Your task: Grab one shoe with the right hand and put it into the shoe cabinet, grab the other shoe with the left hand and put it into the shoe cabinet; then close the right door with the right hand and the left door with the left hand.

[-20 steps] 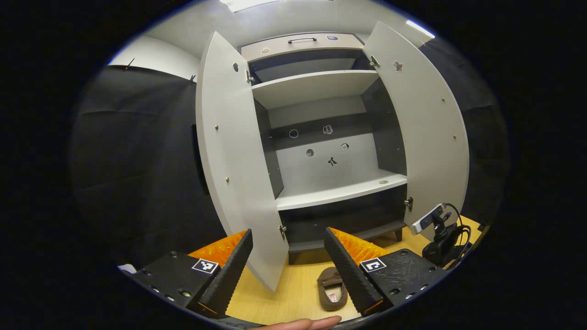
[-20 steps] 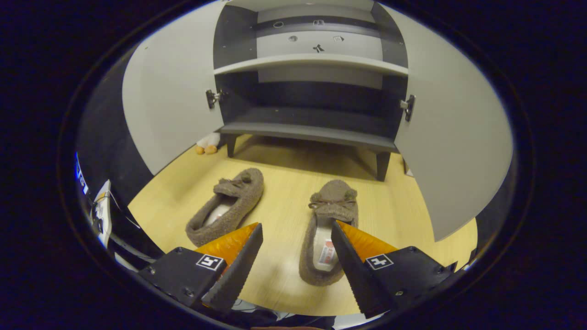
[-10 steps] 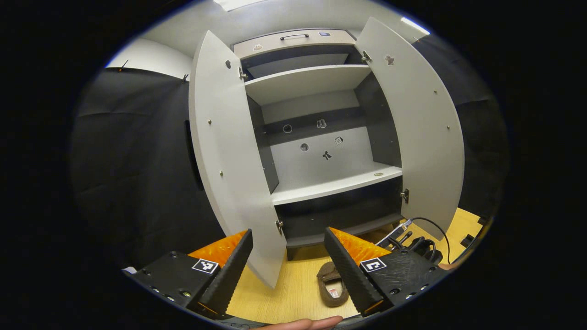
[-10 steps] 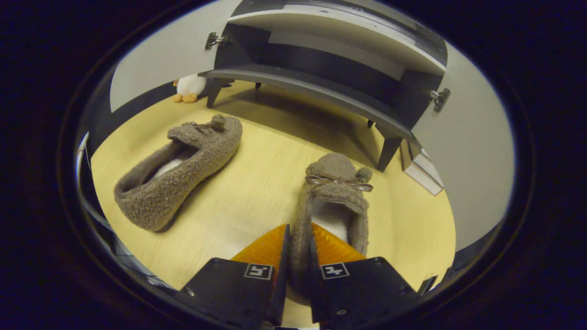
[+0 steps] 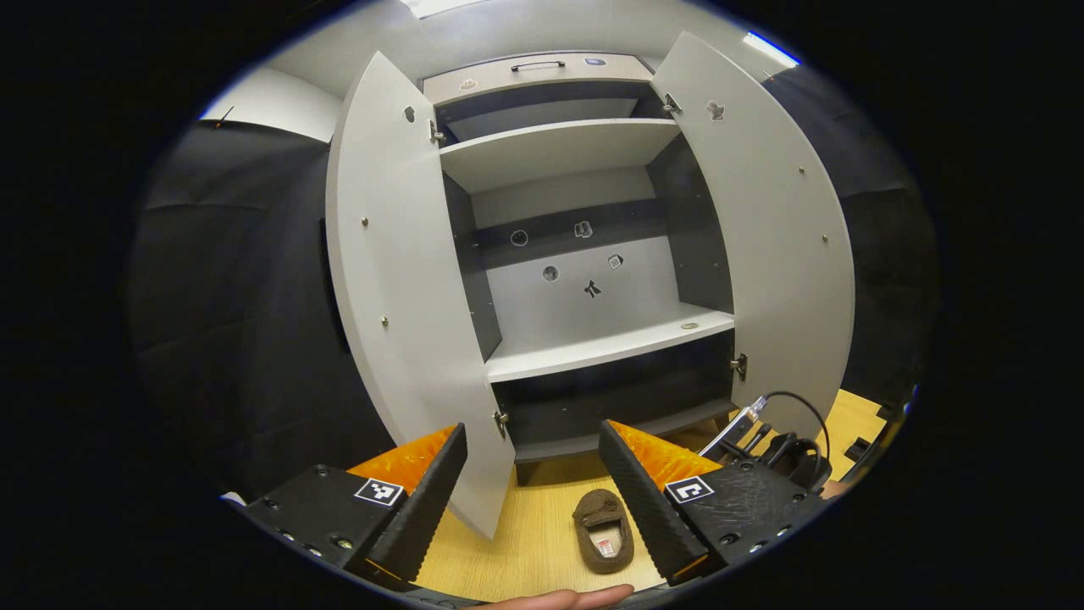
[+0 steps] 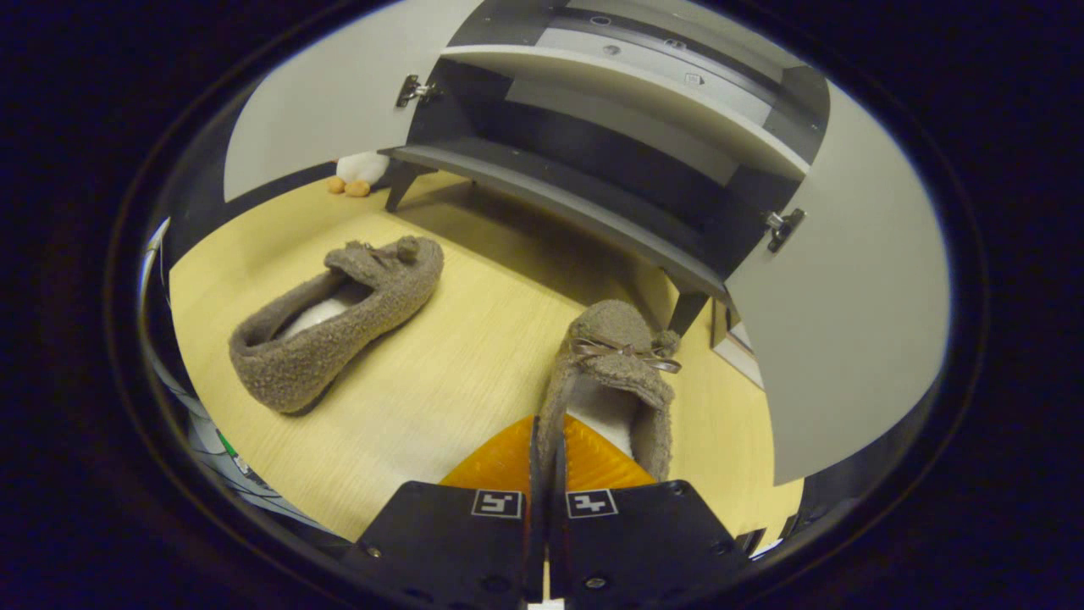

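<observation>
The right gripper (image 6: 544, 474) is clenched on the side wall of a fuzzy brown slipper (image 6: 611, 385), both fingers pressed together with the thin edge of the collar between them. This held shoe runs lengthwise away from the camera, heel at the fingers and rounded toe toward the shoe cabinet (image 6: 593, 161); a small ribbon bow sits across its toe and a pale lining shows inside. Whether its sole is touching the floor cannot be told.

The other slipper (image 6: 339, 318) lies on the light wood-grain floor (image 6: 440, 373) to the left, well apart, of the same nubbly fleece, its long axis slanting with the toe toward the cabinet's low dark shelf.

The left gripper (image 5: 532, 491) hangs released, fingers spread wide with ridged inner faces, grasping nothing. Between them, lower down, one brown slipper (image 5: 603, 531) lies on the floor, toe toward the cabinet. Both pale grey flat doors, the left door (image 5: 398, 296) and the right door (image 5: 771, 246), stand open. Inside, the white shelves (image 5: 610, 343) and dark panels hold no shoes; small stickers dot the back wall.
</observation>
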A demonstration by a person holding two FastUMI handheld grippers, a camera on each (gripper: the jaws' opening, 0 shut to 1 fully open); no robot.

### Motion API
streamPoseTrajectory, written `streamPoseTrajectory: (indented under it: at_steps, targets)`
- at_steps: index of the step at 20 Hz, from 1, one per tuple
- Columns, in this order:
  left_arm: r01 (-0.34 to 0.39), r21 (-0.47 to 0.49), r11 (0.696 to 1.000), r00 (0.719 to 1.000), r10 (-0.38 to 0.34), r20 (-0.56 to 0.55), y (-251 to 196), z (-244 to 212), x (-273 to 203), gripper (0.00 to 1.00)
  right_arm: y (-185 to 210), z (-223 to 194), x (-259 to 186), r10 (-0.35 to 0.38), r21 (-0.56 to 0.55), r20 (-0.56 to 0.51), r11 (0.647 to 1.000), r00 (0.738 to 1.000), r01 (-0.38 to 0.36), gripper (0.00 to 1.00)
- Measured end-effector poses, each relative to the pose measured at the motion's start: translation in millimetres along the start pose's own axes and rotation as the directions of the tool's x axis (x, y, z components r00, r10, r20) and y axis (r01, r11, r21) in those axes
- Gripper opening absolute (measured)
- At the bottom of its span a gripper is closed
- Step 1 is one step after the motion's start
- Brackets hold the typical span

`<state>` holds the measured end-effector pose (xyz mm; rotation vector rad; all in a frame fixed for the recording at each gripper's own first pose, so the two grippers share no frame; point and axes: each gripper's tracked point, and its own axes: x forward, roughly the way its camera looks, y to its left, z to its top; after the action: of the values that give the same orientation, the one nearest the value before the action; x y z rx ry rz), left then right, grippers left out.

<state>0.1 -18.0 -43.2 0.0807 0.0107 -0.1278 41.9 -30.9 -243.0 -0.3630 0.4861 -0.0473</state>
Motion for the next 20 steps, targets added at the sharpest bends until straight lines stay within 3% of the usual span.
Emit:
streamPoseTrajectory:
  at_steps: [5,13,14,15,20]
  targets:
    - [0.036,-0.001,0.999,0.999,-0.036,0.015,-8,1,9,0.96,-23,51,-50,-0.011,0.082,0.118,0.997,0.993,0.001,0.06]
    - [0.128,-0.023,0.991,0.992,-0.129,-0.012,-39,-26,25,0.96,-66,158,-148,-0.053,0.216,0.276,0.976,0.960,-0.008,0.06]
    - [0.140,-0.029,0.990,0.990,-0.141,-0.017,-44,-29,25,1.00,-71,167,-158,-0.058,0.225,0.284,0.974,0.957,-0.008,0.06]
    - [0.149,-0.033,0.988,0.989,-0.150,-0.014,-47,-29,24,0.96,-75,176,-163,-0.061,0.232,0.286,0.973,0.956,-0.008,0.05]
    - [0.164,-0.011,0.986,0.986,-0.164,0.009,-51,-24,21,0.97,-99,225,-161,-0.073,0.238,0.301,0.971,0.951,-0.001,0.06]
